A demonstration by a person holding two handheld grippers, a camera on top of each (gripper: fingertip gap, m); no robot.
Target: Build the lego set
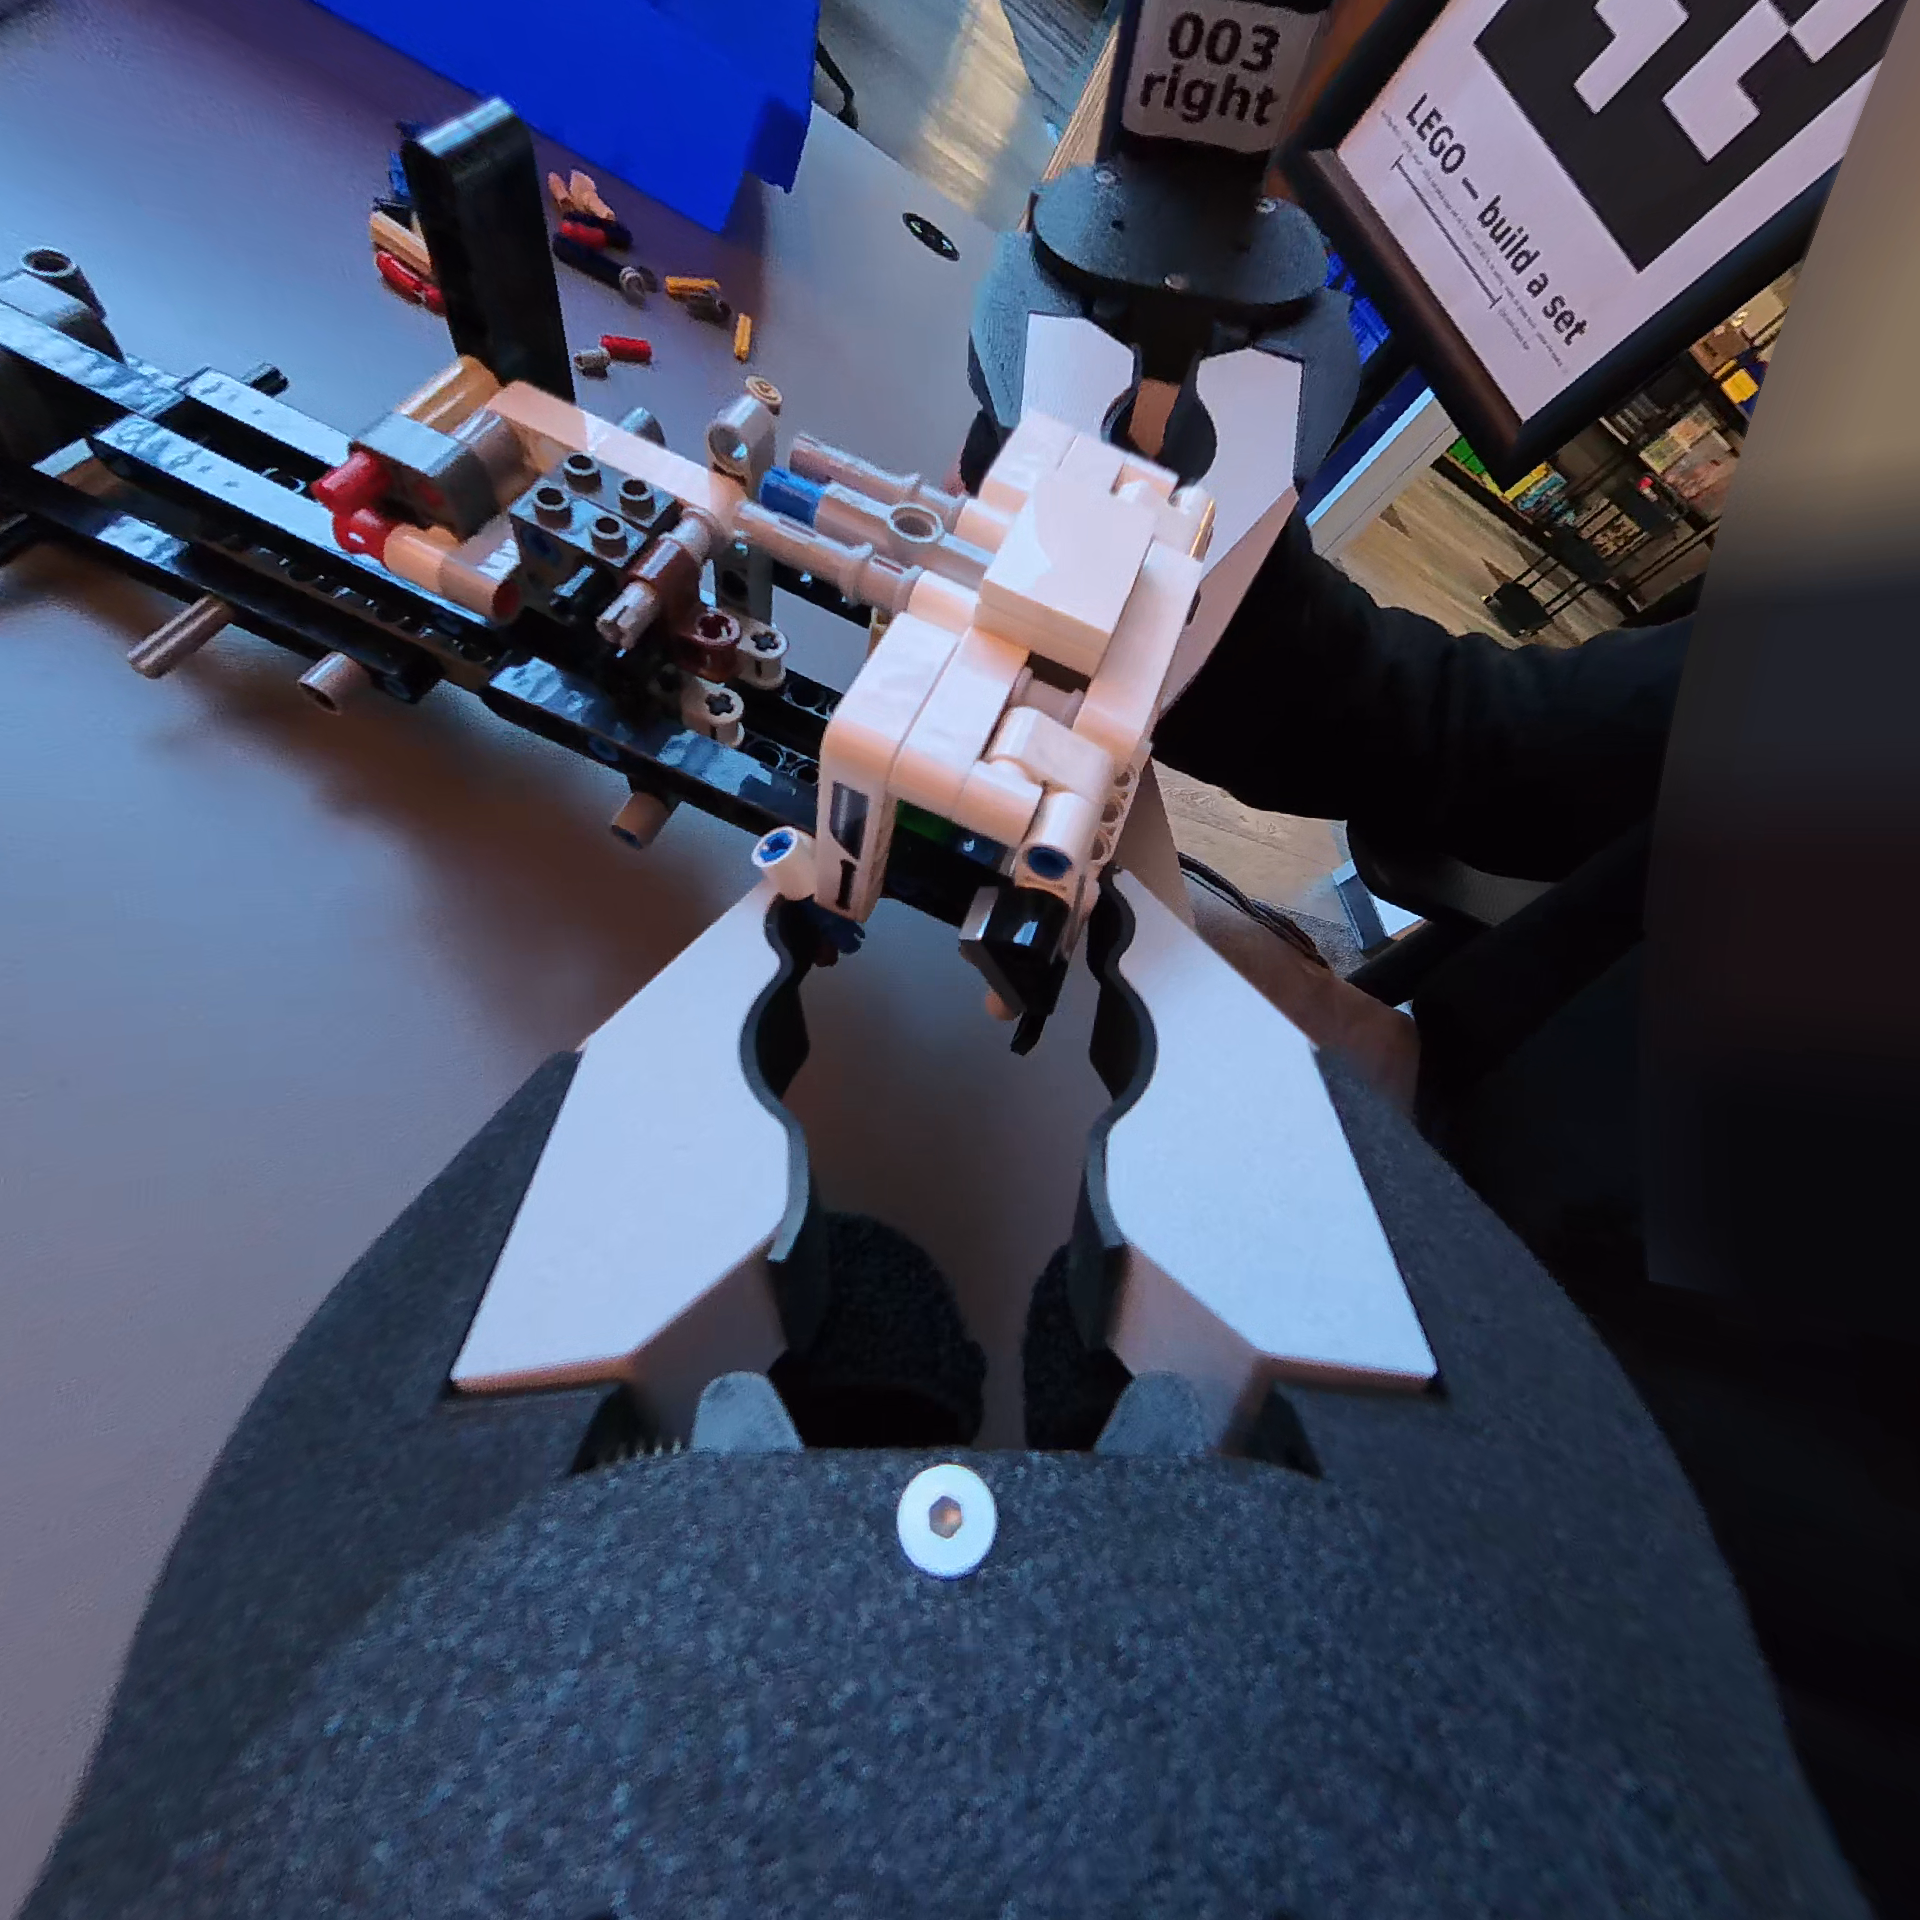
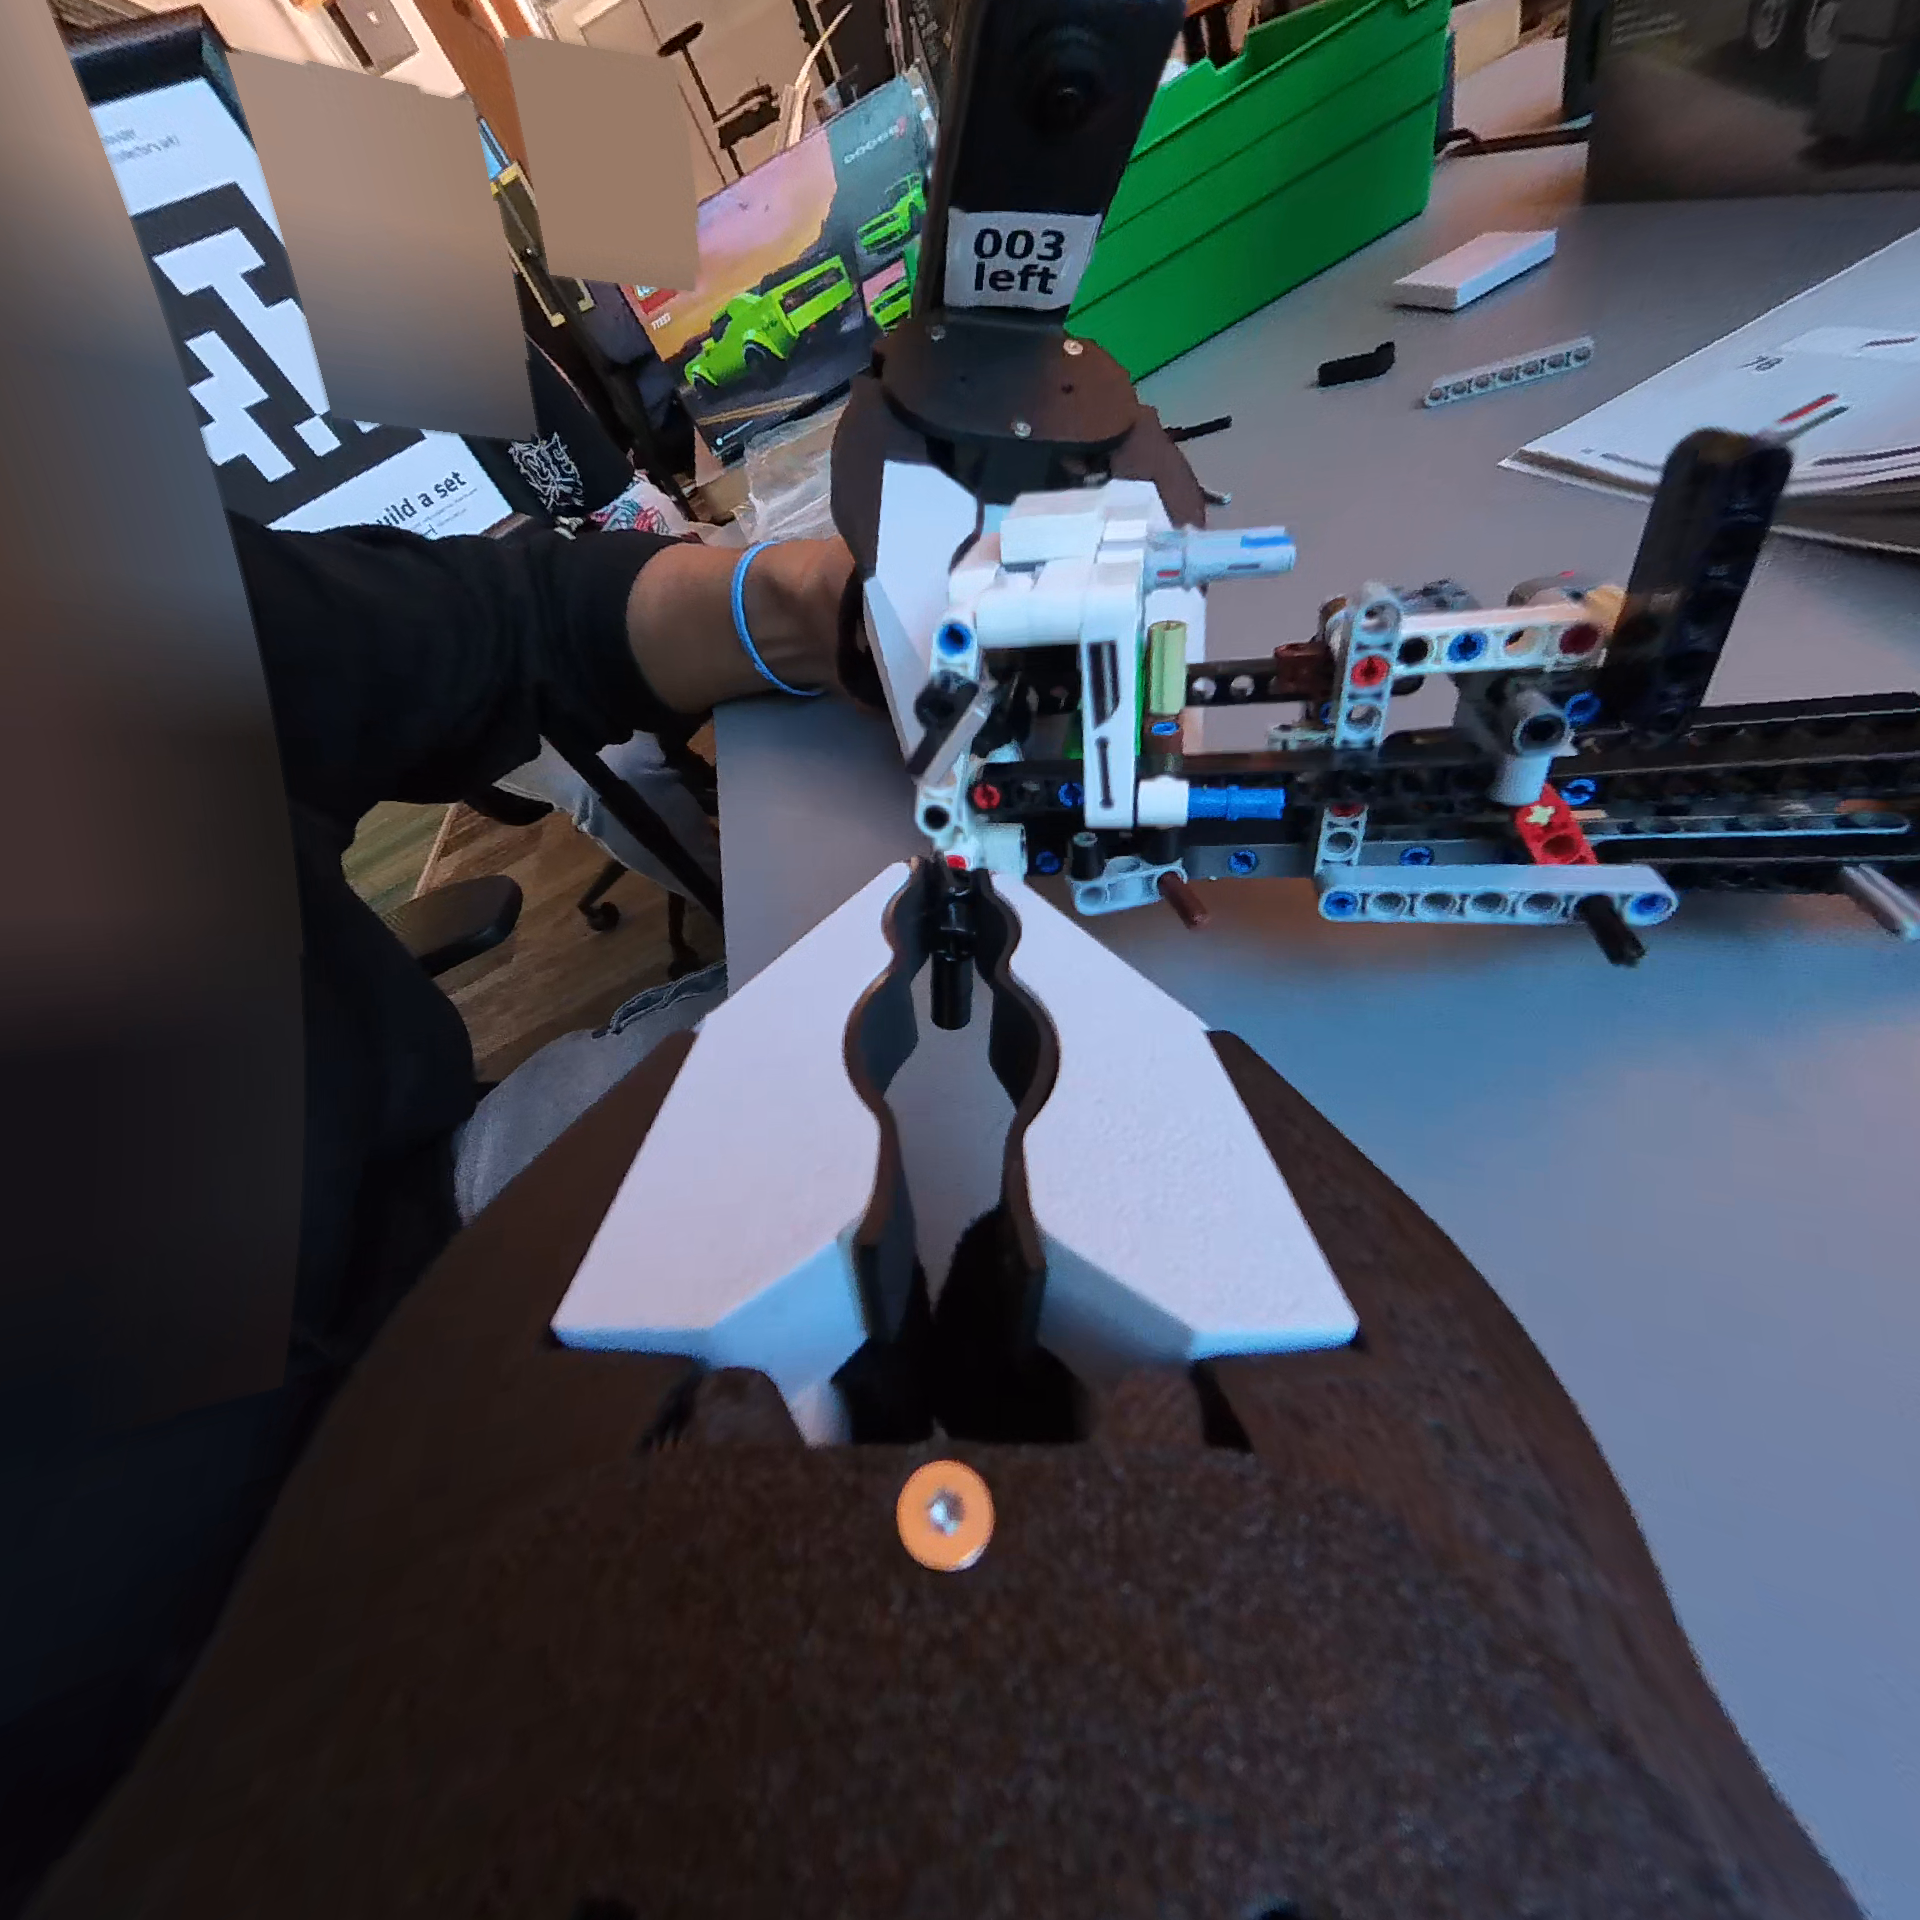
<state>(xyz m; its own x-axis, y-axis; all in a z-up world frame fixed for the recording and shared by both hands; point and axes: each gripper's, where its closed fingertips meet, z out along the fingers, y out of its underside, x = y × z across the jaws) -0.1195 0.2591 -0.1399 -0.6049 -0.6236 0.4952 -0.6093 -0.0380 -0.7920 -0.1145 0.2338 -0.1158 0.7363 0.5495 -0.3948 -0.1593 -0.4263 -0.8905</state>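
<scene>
The half-built Lego Technic chassis lies along the grey counter, its white cab block at the end nearest the counter's edge. It looks light but rigid along its black beams, while the many pins and axles sticking out seem likely to pop loose if squeezed, so the solid white block or the long black beams look like the safest places to take hold.

The left tool has its fingers spread on either side of the cab's lower end, apparently bracing the cab rather than clamping it. The right tool is closed on a small black pin, smooth and easy to twist in the grip, with its tip just beside the cab's lower corner.

Loose pins lie scattered farther off, near a blue bin. A green bin and an open instruction booklet sit beyond the model.
</scene>
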